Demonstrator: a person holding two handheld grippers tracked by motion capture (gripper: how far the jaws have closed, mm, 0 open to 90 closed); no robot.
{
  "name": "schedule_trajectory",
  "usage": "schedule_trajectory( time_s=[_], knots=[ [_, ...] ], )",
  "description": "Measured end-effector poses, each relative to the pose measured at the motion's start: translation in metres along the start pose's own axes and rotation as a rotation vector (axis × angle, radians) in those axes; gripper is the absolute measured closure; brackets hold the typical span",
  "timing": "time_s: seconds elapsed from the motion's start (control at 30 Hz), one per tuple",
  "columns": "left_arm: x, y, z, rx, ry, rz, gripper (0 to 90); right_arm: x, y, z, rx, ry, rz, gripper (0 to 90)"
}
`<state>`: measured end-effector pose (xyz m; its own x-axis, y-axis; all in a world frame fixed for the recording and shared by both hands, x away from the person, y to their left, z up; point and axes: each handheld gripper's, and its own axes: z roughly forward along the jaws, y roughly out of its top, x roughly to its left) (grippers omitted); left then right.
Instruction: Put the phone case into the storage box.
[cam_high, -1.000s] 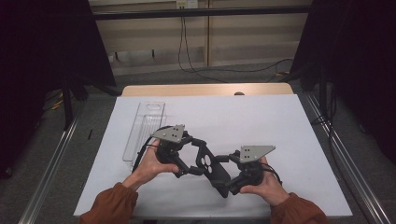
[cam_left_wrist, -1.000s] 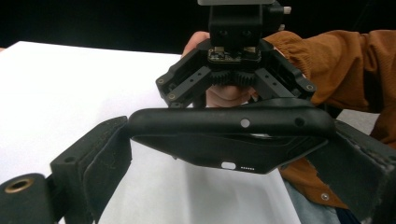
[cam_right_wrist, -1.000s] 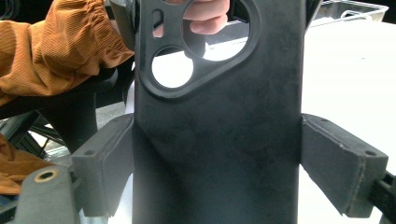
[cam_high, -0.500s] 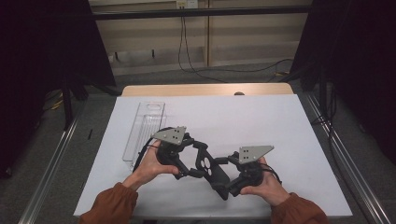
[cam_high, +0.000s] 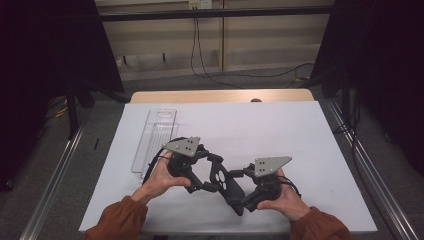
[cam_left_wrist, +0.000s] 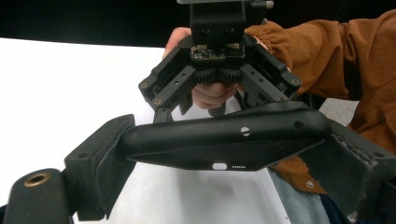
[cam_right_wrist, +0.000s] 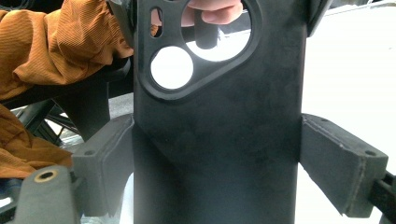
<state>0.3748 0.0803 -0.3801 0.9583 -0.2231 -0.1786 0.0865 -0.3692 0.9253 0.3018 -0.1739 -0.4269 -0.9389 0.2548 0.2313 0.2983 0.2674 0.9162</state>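
A black phone case (cam_high: 223, 178) hangs just above the white table, between both grippers. My left gripper (cam_high: 209, 179) comes in from the left and is shut on the case. In the left gripper view its pads (cam_left_wrist: 105, 156) press the two ends of the case's rim (cam_left_wrist: 224, 140). My right gripper (cam_high: 236, 194) comes in from the right, also shut on the case. In the right gripper view the case's back (cam_right_wrist: 219, 116), with its round camera cut-outs, sits between the pads (cam_right_wrist: 334, 161). The right gripper's body (cam_left_wrist: 217, 79) faces the left gripper's camera.
A clear plastic tray (cam_high: 155, 137) lies on the white sheet (cam_high: 280, 130) left of the hands. A wooden table edge (cam_high: 220, 96) runs along the far side. Metal rails flank the table, and cables lie on the floor behind it.
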Motion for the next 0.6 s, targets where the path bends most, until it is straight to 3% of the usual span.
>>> schedule_trajectory(
  time_s=[0.6],
  knots=[
    [-0.0004,0.0011,0.0013,0.014,0.02,-0.016,11.7,-0.0003,0.0,-0.0001,0.006,-0.016,-0.002,14.6]
  ],
)
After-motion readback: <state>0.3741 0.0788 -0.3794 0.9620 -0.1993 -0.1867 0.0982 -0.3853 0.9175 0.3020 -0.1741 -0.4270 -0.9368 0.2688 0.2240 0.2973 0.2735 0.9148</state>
